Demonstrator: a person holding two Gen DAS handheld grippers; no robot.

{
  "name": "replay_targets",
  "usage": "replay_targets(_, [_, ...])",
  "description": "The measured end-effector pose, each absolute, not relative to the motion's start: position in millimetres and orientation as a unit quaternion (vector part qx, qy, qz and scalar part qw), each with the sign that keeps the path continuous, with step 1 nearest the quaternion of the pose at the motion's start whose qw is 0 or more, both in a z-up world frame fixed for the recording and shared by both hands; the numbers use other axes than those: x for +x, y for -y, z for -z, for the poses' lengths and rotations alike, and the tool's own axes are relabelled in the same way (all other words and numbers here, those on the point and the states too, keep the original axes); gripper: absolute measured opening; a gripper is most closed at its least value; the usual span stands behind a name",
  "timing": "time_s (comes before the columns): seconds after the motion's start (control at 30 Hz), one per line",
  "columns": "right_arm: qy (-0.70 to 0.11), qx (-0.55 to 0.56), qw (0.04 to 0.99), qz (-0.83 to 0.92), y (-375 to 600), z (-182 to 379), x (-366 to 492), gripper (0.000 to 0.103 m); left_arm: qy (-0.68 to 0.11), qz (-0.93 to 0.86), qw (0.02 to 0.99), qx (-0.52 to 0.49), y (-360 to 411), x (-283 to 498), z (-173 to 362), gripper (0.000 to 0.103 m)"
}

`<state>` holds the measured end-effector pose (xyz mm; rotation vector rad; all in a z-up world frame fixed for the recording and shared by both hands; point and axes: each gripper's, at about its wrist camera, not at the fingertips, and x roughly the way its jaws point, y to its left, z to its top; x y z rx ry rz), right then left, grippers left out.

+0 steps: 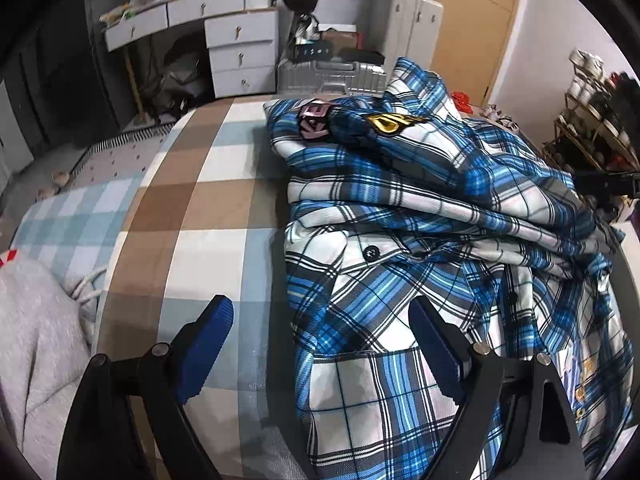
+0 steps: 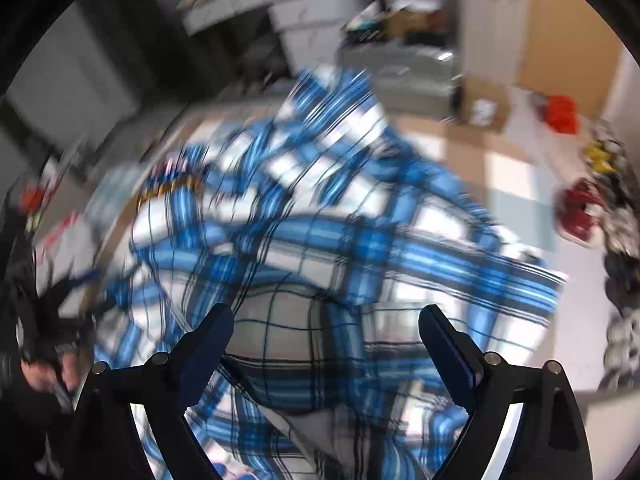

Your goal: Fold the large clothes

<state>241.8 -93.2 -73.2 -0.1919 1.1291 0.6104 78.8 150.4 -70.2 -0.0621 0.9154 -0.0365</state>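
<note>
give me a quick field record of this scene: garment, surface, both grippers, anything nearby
garment: blue, white and black plaid shirt, bunched in loose folds, yellow patch on top
surface: brown, white and pale blue checked bed cover
left gripper: jaws open, over the shirt's near edge, nothing held
right gripper: jaws open above the shirt, nothing between them; view blurred
nearby: grey knit cloth at the left; white drawer desk behind the bed

both wrist views angled down, close over the plaid shirt (image 1: 440, 208)
</note>
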Motion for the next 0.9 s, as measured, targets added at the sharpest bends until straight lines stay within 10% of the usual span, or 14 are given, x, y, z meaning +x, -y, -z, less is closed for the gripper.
replay_targets(0.13, [-0.515, -0.212, 0.767, -0.318, 53, 90, 234, 0.074, -0.442, 0.018, 0.897, -0.005, -141, 88, 76, 0.087])
replay_targets(0.27, [-0.538, -0.193, 0.760, -0.308, 49, 103, 250, 0.012, -0.446, 0.013, 0.895, 0.014, -137, 100, 78, 0.087])
replay_targets(0.9, [-0.437, -0.043, 0.892, -0.106, 138, 33, 268, 0.002, -0.460, -0.054, 0.884, 0.057, -158, 116, 98, 0.087])
